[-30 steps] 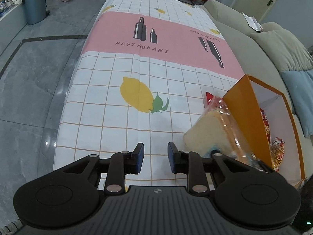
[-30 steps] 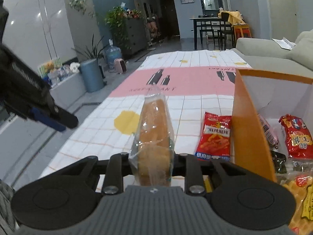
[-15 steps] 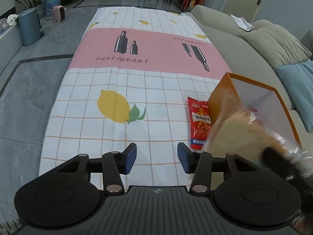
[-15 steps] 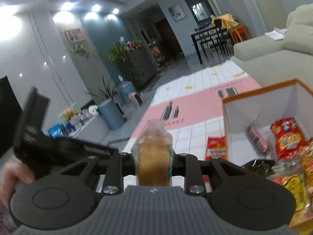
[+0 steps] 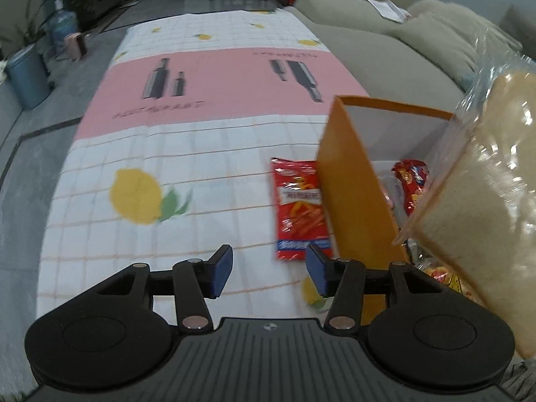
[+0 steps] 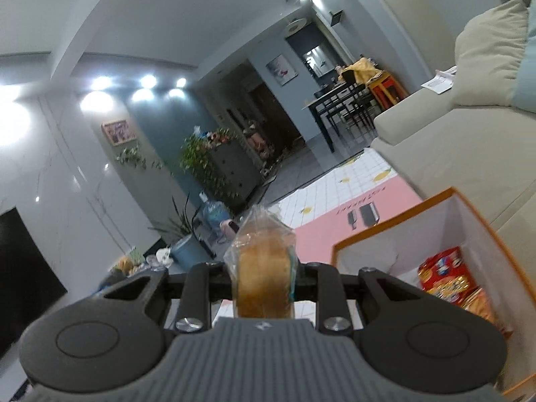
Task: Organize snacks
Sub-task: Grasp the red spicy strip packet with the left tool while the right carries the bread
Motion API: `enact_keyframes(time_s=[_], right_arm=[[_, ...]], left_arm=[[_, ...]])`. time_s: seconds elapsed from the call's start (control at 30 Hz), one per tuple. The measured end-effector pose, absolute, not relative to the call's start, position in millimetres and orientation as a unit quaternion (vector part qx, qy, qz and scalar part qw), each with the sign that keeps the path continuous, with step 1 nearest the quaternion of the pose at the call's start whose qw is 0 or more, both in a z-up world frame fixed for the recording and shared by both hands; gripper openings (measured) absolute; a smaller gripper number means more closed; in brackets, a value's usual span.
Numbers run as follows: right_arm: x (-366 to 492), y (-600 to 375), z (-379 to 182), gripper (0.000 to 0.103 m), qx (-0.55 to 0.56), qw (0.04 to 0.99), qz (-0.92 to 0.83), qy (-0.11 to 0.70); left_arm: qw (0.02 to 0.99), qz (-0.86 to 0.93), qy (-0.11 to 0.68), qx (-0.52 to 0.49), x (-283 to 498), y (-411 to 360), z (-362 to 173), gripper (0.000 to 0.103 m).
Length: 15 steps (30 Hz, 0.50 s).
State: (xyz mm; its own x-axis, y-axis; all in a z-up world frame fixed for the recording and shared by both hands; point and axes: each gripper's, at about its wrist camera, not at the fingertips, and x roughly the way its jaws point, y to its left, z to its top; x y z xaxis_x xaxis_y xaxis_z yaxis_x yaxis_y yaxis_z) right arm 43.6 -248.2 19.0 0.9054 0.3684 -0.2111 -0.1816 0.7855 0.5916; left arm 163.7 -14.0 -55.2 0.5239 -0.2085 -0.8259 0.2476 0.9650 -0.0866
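My right gripper (image 6: 263, 283) is shut on a bagged loaf of bread (image 6: 263, 278) and holds it raised, left of the orange box (image 6: 482, 227). In the left wrist view the bread (image 5: 482, 207) hangs above the right side of the orange box (image 5: 351, 181), which holds several snack packs. A red snack bag (image 5: 299, 207) lies flat on the tablecloth against the box's left wall. My left gripper (image 5: 269, 269) is open and empty, low over the cloth just in front of the red bag.
The table has a lemon-print cloth with a pink band (image 5: 214, 90). A beige sofa (image 5: 402, 43) runs along the table's right side. A blue bin (image 5: 26, 77) stands on the floor at far left.
My right gripper has lifted the bread and tilted upward, moving it over the box. My left gripper has opened wider and shifted right toward the red snack bag.
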Motion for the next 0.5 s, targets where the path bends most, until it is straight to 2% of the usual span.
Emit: enact_keyframes(time_s=[0.2, 0.3, 0.5], right_arm=[[56, -273, 8, 0.024, 0.333, 0.919, 0.115, 0.174], [66, -277, 7, 0.024, 0.334, 0.919, 0.105, 0.182], [78, -281, 3, 0.024, 0.344, 0.916, 0.104, 0.177]], left_arm=[[0.867, -0.15, 0.474, 0.033, 200, -50, -79, 0.059], [0.873, -0.158, 0.46, 0.03, 217, -54, -85, 0.063], [0.849, -0.173, 0.498, -0.022, 254, -39, -97, 0.071]])
